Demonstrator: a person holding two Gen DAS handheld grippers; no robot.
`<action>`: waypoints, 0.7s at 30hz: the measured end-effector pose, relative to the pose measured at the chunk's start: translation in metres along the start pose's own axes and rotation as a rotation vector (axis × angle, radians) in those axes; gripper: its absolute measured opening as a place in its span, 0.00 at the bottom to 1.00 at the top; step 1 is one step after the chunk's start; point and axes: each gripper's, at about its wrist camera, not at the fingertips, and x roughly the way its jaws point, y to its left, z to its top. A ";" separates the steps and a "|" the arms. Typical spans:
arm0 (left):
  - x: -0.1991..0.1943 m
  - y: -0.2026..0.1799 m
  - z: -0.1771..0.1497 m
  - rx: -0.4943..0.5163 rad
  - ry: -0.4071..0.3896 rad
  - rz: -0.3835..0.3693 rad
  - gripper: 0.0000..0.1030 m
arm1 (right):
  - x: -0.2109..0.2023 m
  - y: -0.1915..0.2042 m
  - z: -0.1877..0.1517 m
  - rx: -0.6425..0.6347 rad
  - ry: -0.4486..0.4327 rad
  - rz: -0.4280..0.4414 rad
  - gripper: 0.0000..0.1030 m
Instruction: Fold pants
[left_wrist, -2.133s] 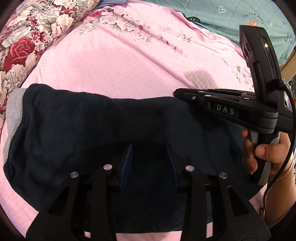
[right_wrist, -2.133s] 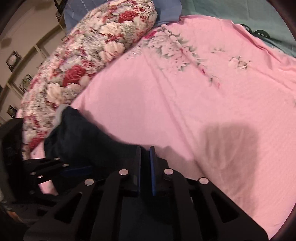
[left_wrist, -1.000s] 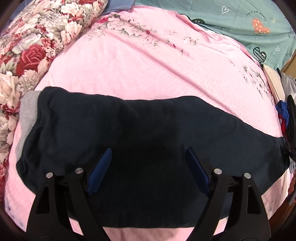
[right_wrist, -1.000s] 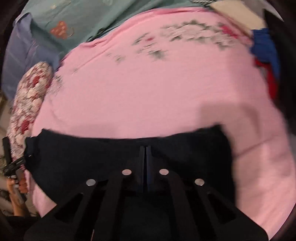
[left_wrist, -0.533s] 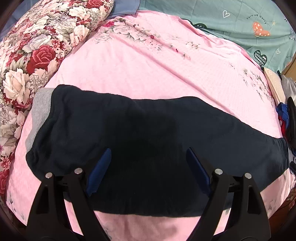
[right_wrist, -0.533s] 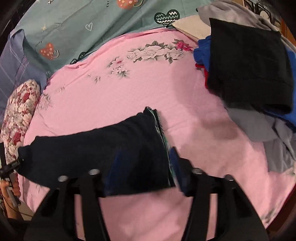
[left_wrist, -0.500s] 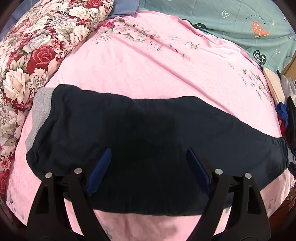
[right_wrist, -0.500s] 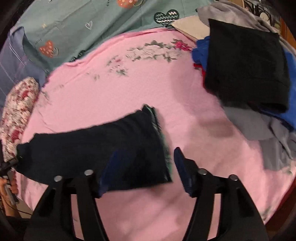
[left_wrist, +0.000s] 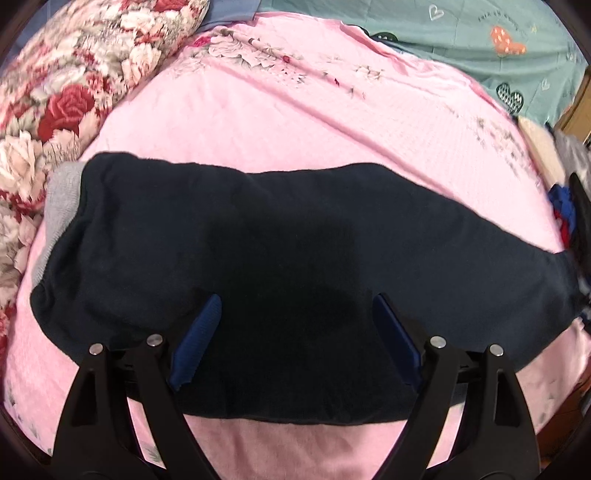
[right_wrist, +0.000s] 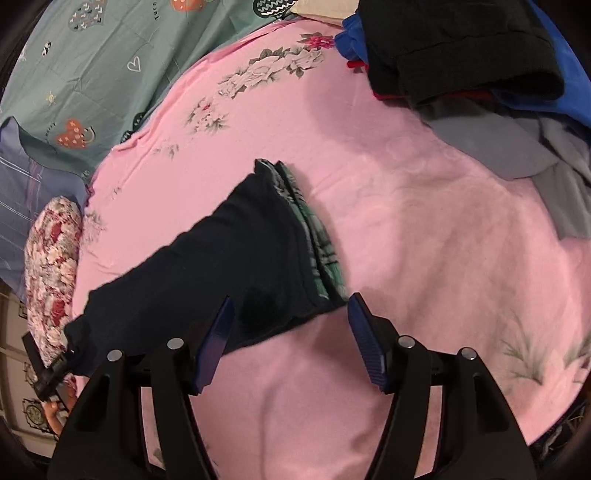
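1. The left gripper (left_wrist: 295, 326) has its jaws spread wide with nothing pressed between them; the dark pants (left_wrist: 280, 280) lie flat under and just ahead of the gap.
2. The right gripper (right_wrist: 288, 332) has just been opening its jaws, and they stand apart now. The hem end of the pants (right_wrist: 236, 266) lies between and just ahead of them, with neither pad pressing on the cloth.
3. Outward from the left jaws, the pants run as one long band across the pink bed sheet (left_wrist: 295, 122), the grey waistband (left_wrist: 62, 188) far to the left of the jaws and the leg end far to the right.
4. Ahead of the right jaws the hem shows a green patterned lining (right_wrist: 317, 236) in stacked layers, so the legs seem already laid one on the other.
5. Progress, as I judge it: the lengthwise fold looks done and the band is laid out straight; the crosswise folds, hem toward waistband, are still to do.
6. Both grippers tilt steeply down toward the bed, the left over the middle of the pants, the right over the hem end.
7. Beyond the right jaws, well apart, a pile of clothes (right_wrist: 461, 48) sits at the far right; a floral pillow (left_wrist: 74, 74) lies beyond the left jaws, to their upper left.
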 end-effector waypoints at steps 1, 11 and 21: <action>0.001 -0.005 -0.001 0.024 -0.002 0.026 0.84 | 0.003 0.001 0.002 -0.002 -0.015 0.001 0.63; -0.004 0.004 0.003 -0.026 0.005 -0.030 0.85 | 0.020 0.007 0.006 0.029 -0.042 0.034 0.18; -0.019 0.002 -0.005 -0.024 -0.034 -0.103 0.84 | -0.010 0.124 0.009 -0.143 0.003 0.357 0.18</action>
